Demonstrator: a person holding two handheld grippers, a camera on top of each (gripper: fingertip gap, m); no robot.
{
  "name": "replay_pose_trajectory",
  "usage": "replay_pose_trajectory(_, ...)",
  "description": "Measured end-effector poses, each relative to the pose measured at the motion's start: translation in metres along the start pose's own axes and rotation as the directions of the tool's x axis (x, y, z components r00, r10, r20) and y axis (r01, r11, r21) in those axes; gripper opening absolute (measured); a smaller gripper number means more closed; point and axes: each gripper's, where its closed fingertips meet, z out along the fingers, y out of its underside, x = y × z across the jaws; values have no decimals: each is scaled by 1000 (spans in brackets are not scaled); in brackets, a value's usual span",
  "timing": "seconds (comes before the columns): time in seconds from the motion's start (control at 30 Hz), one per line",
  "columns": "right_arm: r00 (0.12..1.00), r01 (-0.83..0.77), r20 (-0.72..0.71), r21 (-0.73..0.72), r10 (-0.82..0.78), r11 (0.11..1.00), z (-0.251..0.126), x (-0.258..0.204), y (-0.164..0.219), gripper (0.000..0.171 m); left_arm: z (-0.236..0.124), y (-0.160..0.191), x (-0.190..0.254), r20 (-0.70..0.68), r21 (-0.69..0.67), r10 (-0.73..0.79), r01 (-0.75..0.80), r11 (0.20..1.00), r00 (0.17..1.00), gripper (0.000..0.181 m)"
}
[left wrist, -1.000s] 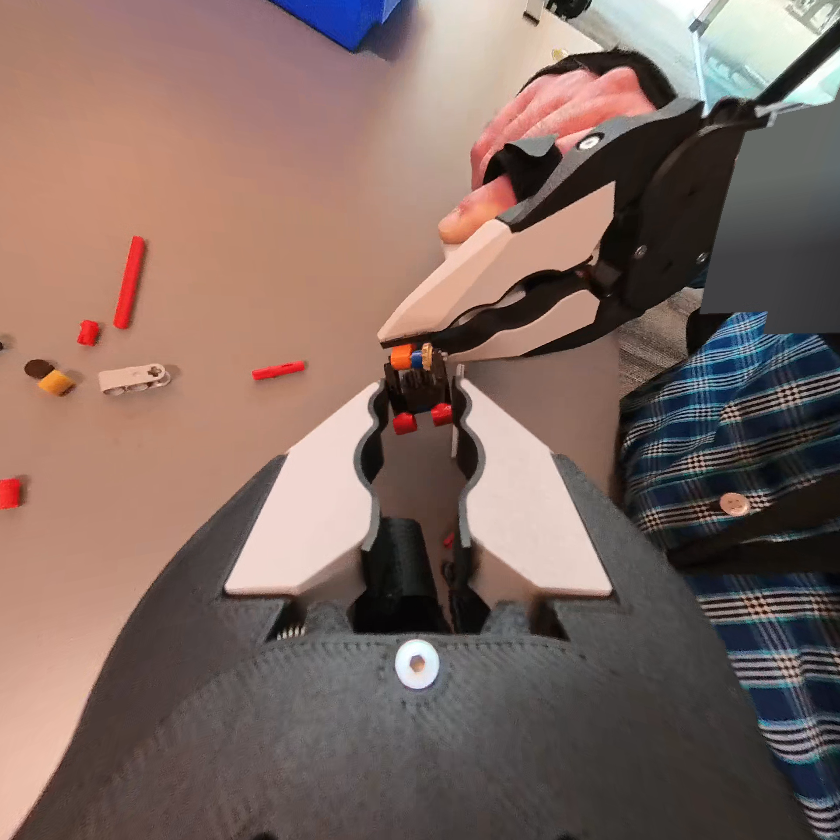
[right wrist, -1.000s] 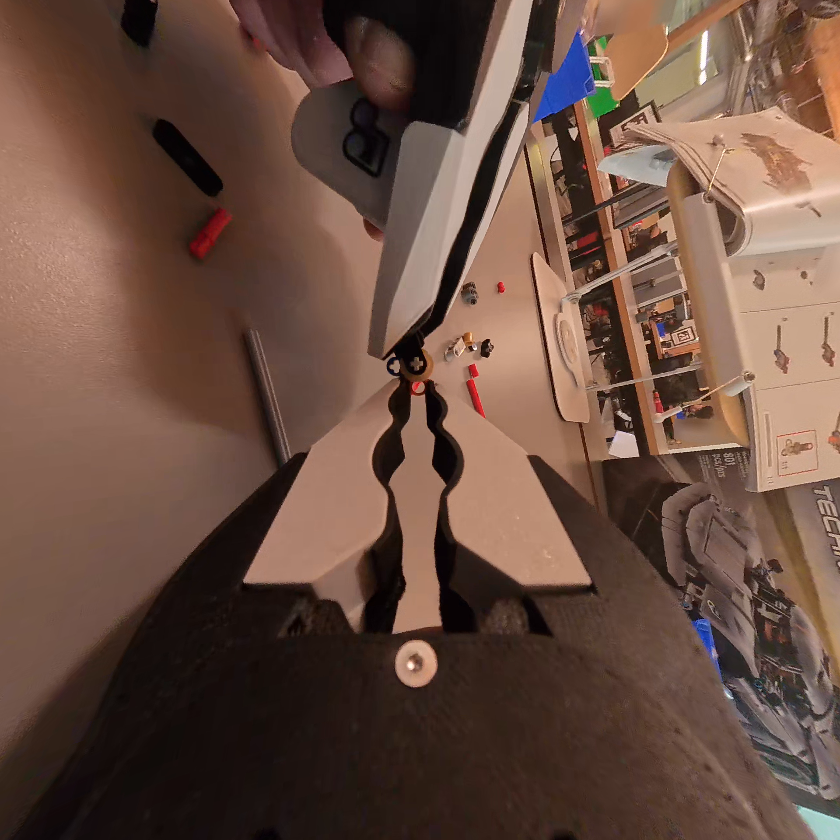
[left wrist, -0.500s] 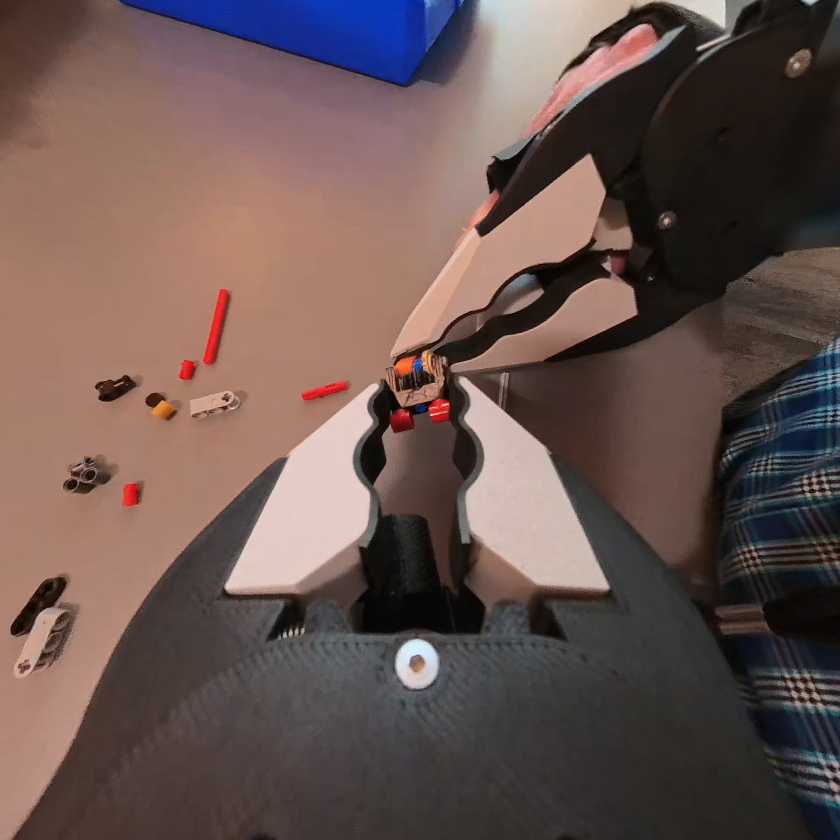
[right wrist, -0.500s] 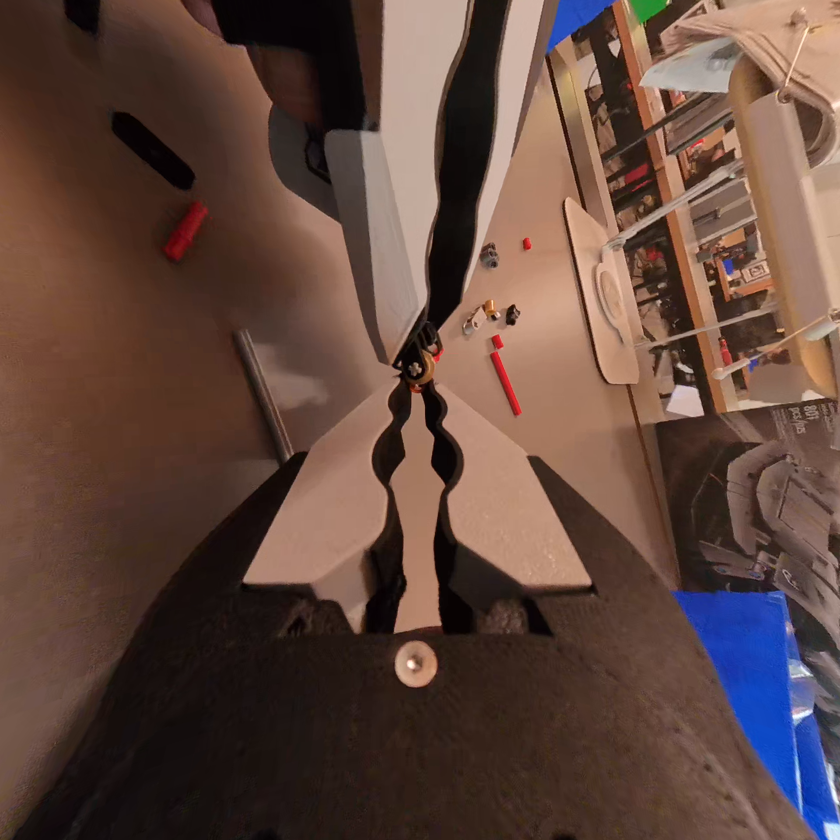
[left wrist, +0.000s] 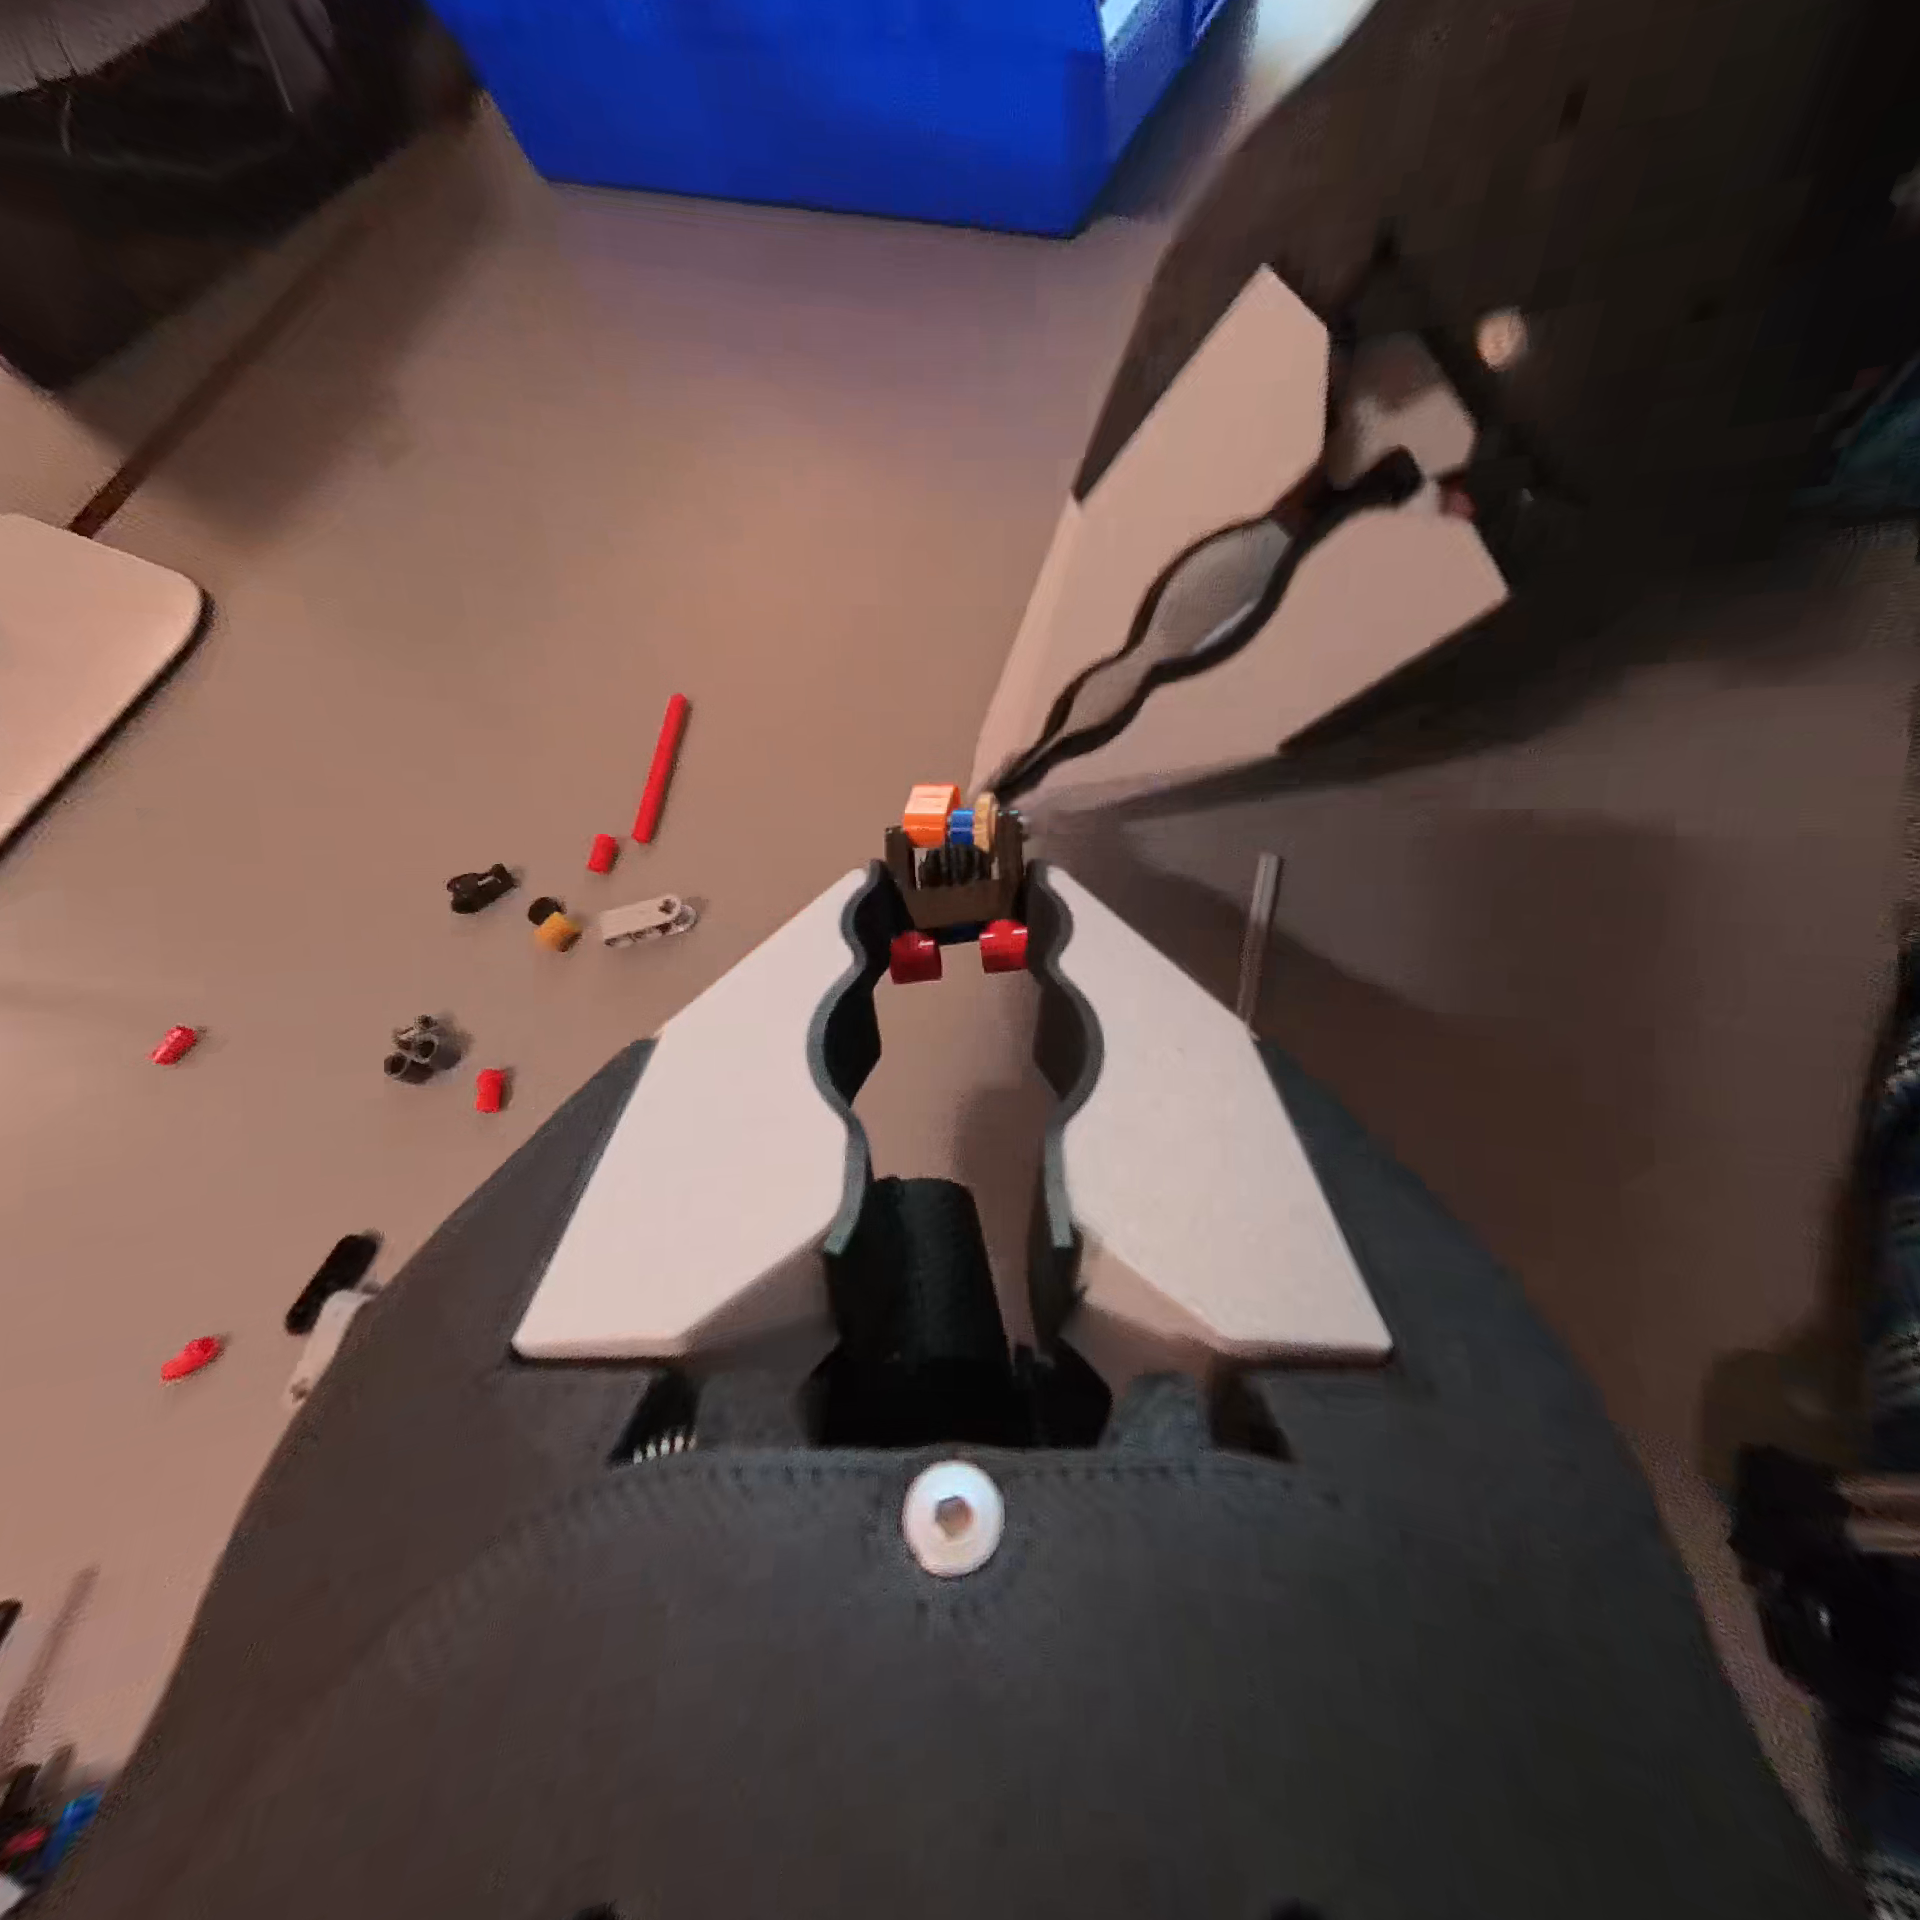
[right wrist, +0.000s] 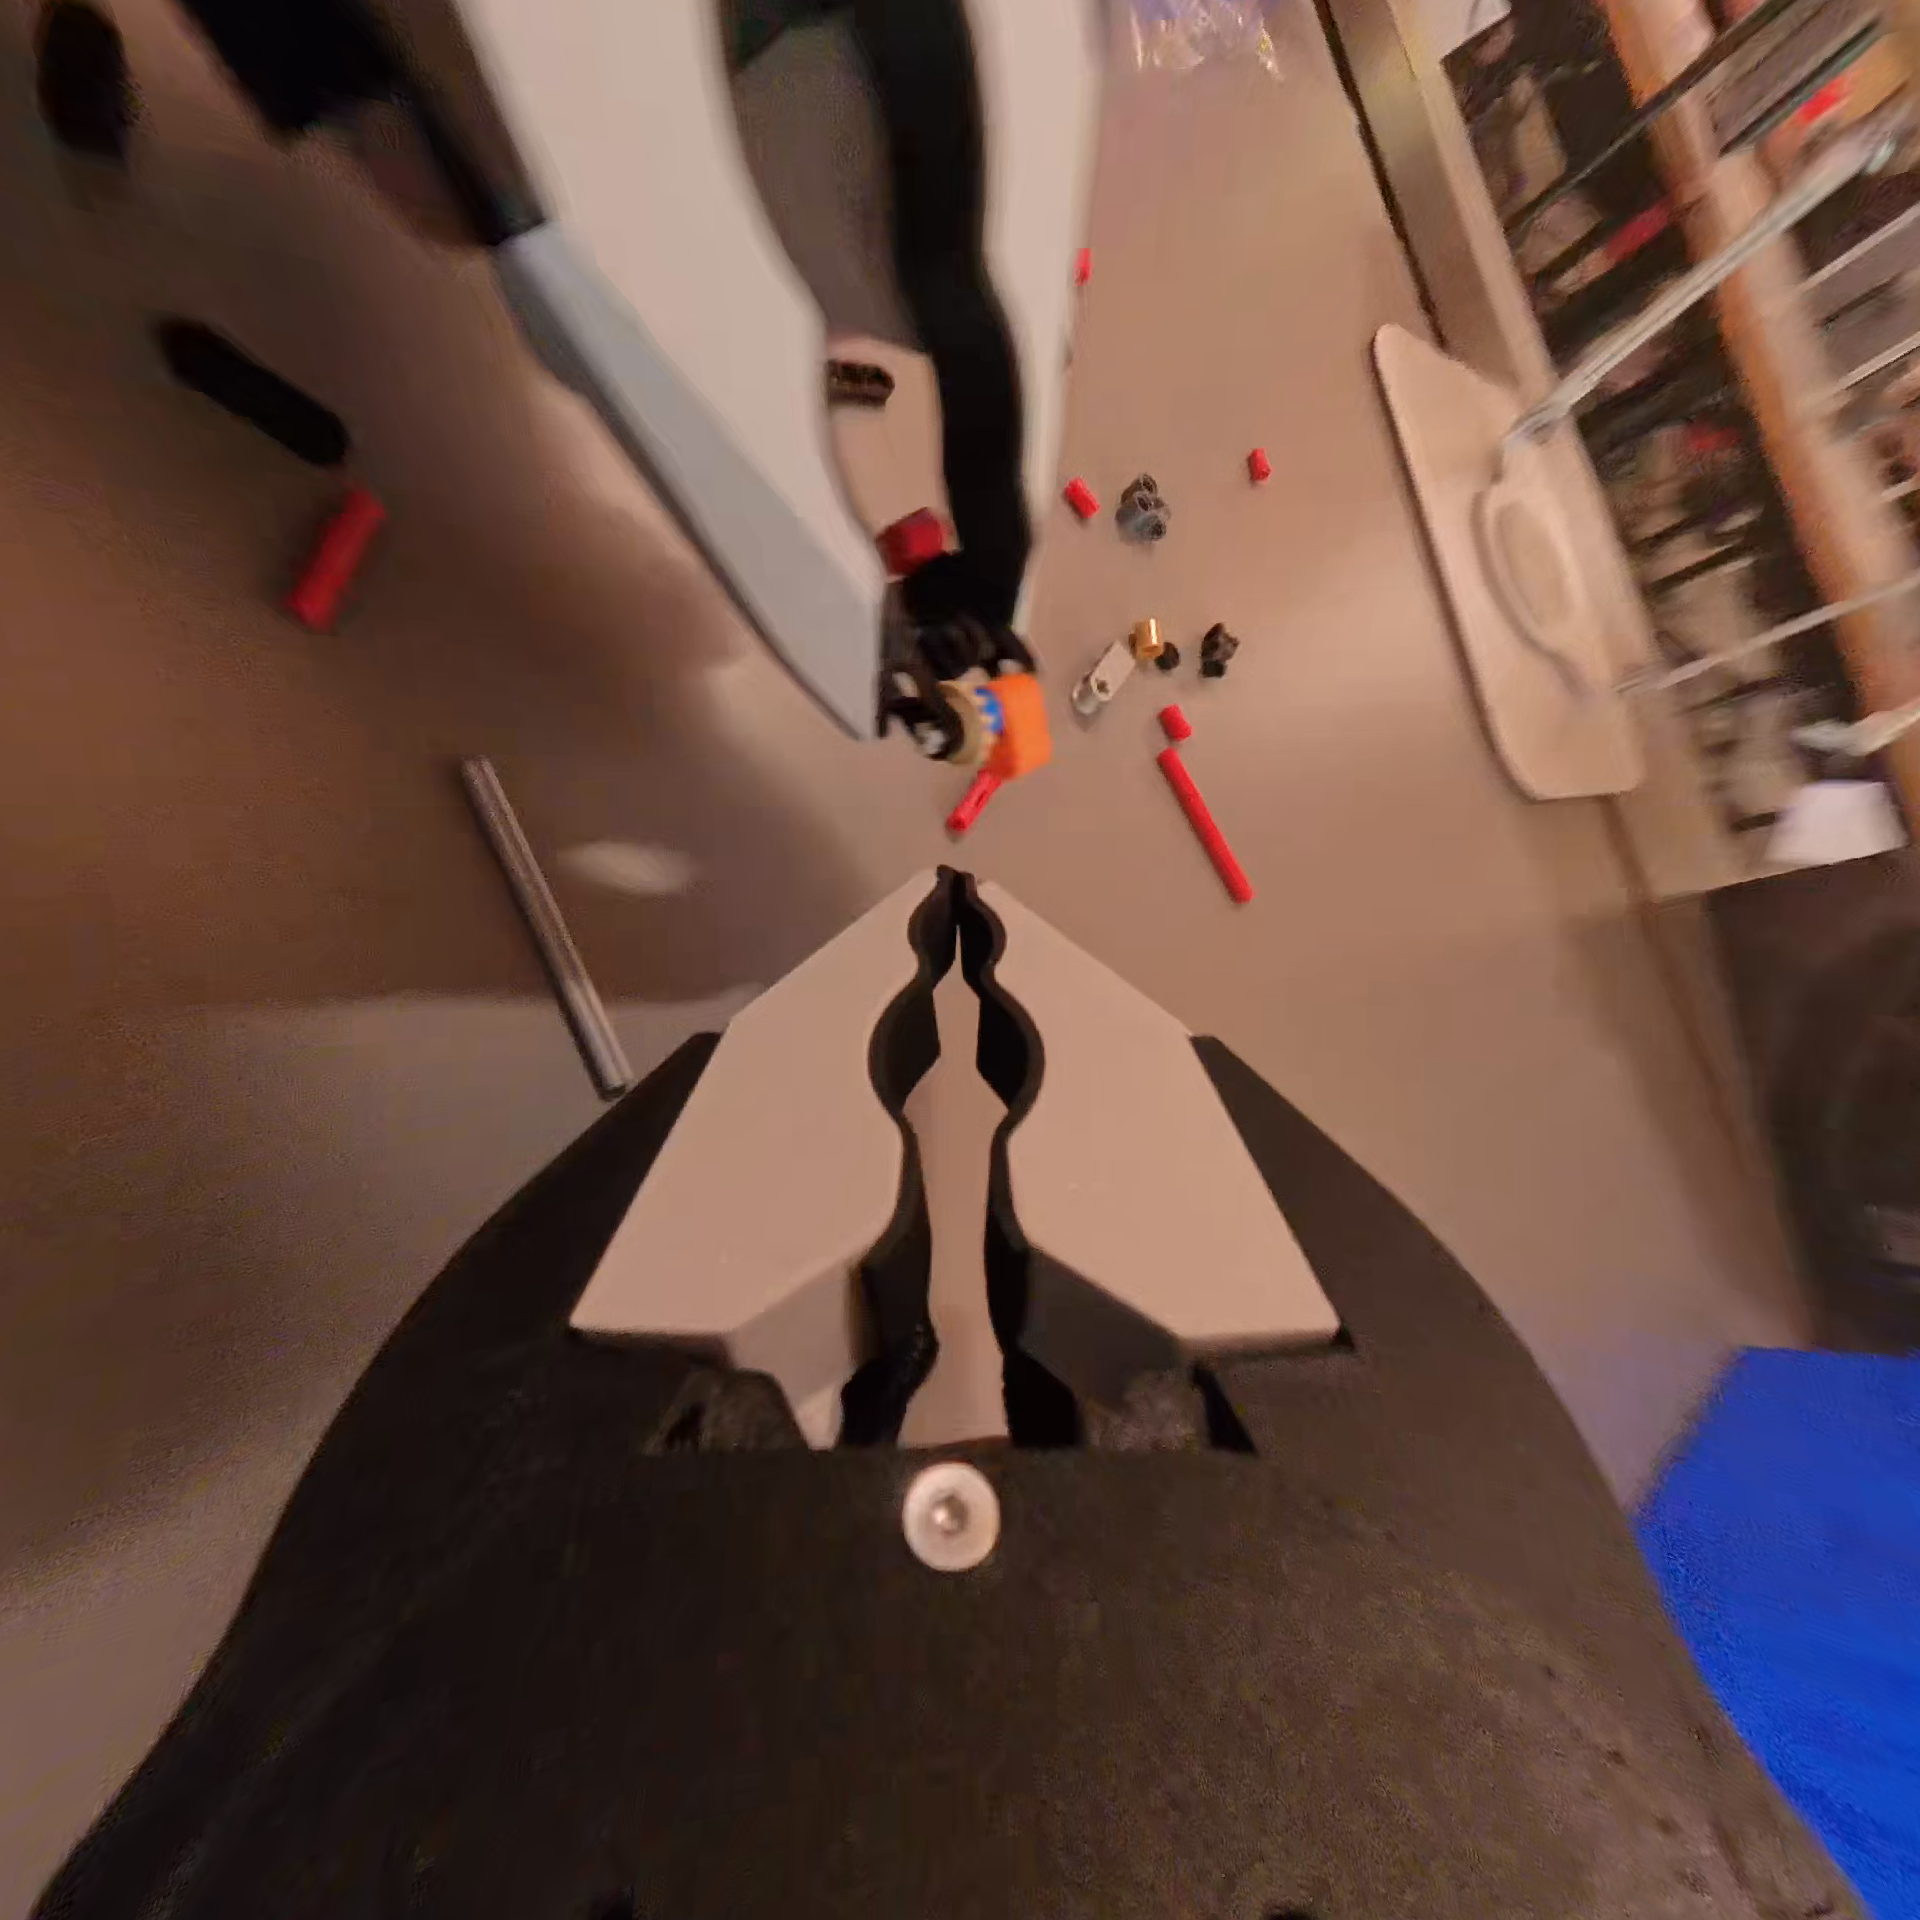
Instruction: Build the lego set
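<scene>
Lego sub-assembly (left wrist: 954,881), a small dark frame with an orange bush, a blue piece and a tan gear across its top and two red pin ends at its bottom, sits clamped between the tips of your left gripper (left wrist: 956,914), held up above the brown counter (left wrist: 540,540). Its jaws are closed on the frame's two sides, so the row of orange, blue and tan parts runs across the grip, from one fingertip toward the other.

Your right gripper (right wrist: 956,883) has its jaws together with nothing between them. In the right wrist view the sub-assembly lies straight ahead of those tips, apart from them by a clear gap, with the orange end turned toward you. In the left wrist view the right gripper's point sits just beside the tan gear end, up and to the right; blur hides whether it touches.

The spare parts lie on the counter beyond and to the left of the held piece: a long red axle (left wrist: 661,767), a short red axle (right wrist: 975,805) almost under the sub-assembly, a light grey beam (left wrist: 646,921) and a yellow bush (left wrist: 557,931). A thin grey rod (right wrist: 542,923) lies to the other side.

I judge the right gripper is the free one for the next pickup; you would need to part its jaws and come at an axle across its length.
</scene>
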Motion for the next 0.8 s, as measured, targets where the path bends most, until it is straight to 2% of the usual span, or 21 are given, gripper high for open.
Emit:
replay_pose_trajectory(0.03,997,-62,42,29,61,998,-3,1,-2,0,0,1,0,1,8,22,-22,1000,1000,25)
replay_pose_trajectory(0.1,982,-153,127,125,138,980,-13,7,-12,0,-1,3,0,19,14,99,-99,995,995,25)
replay_pose_trajectory(0.17,968,-205,193,224,163,953,-25,11,-26,10,-1,2,0,21,19,152,-153,988,988,25)
replay_pose_trajectory(0.23,981,-130,173,216,93,968,-25,14,-25,17,-1,-2,4,2,32,184,-184,982,983,25)
replay_pose_trajectory(0.3,974,-113,217,253,58,961,-27,8,-34,15,-2,-5,6,-2,41,221,-221,974,975,25)
replay_pose_trajectory(0.4,980,-14,197,205,-28,979,-20,7,-29,15,-3,-6,8,-1,39,289,-289,957,957,25)
replay_pose_trajectory(0.53,971,26,229,212,-76,977,-20,0,-30,6,-3,-4,10,-6,33,343,-342,939,939,25)
replay_pose_trajectory(0.7,960,125,227,184,-166,975,-19,-7,-25,5,-1,-1,14,-13,10,481,-481,877,877,25)
replay_pose_trajectory(0.8,961,92,247,153,-128,984,-16,-7,-24,4,-1,-2,14,-1,8,517,-517,856,856,25)
